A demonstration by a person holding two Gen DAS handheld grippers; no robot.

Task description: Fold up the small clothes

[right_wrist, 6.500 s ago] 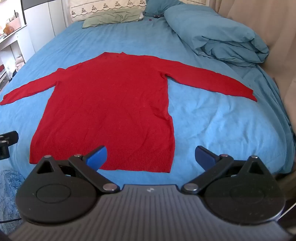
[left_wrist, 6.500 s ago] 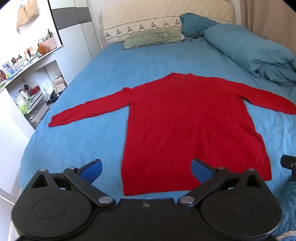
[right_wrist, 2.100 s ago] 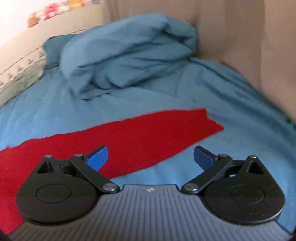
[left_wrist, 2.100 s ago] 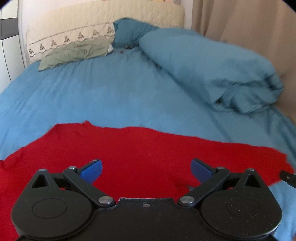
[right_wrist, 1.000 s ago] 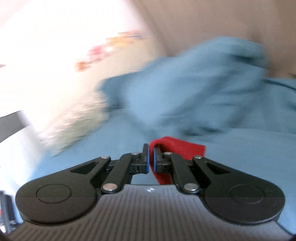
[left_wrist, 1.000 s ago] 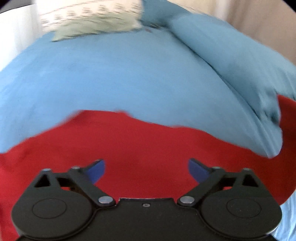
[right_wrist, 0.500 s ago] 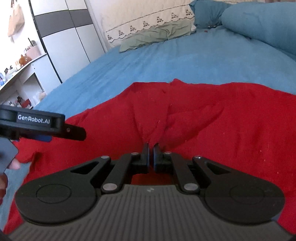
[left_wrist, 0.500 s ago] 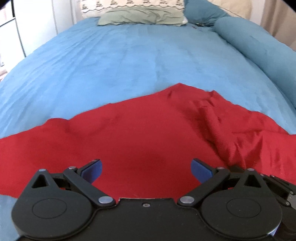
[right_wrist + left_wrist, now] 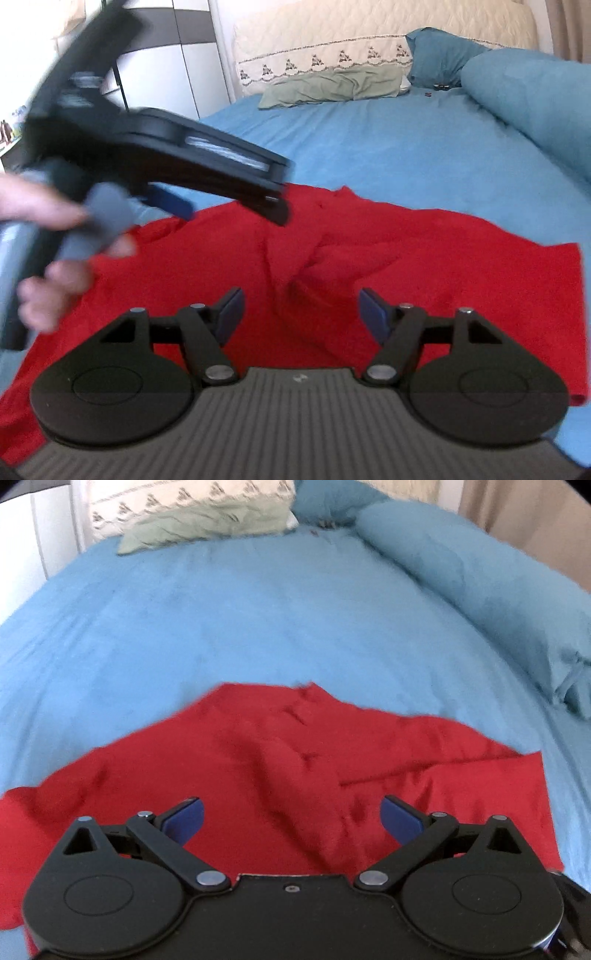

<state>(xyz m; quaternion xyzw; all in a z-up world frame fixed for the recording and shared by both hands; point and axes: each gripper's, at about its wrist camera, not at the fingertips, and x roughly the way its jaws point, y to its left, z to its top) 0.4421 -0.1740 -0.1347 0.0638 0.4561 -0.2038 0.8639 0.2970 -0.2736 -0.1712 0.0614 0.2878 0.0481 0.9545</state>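
A red long-sleeved sweater (image 9: 295, 768) lies on the blue bed sheet (image 9: 258, 620), its right sleeve folded inward and lying rumpled across the chest (image 9: 332, 258). My left gripper (image 9: 291, 818) hovers over the sweater's chest, open, nothing between its blue pads. In the right wrist view my right gripper (image 9: 301, 312) sits low over the folded sleeve; its jaws are opening and the pads stand clear of the cloth. The left gripper's black body (image 9: 155, 147) and the hand (image 9: 48, 236) holding it appear blurred at the left of that view.
A rolled blue duvet (image 9: 480, 590) runs along the bed's right side. A green pillow (image 9: 207, 528) and a cream headboard cushion (image 9: 369, 40) lie at the head, with a blue pillow (image 9: 439, 55). White wardrobe doors (image 9: 162, 74) stand beyond the bed's left edge.
My right gripper carried the sleeve end inward over the chest, came down and let it go, its jaws now apart. The left gripper shifted across the sweater and stayed open.
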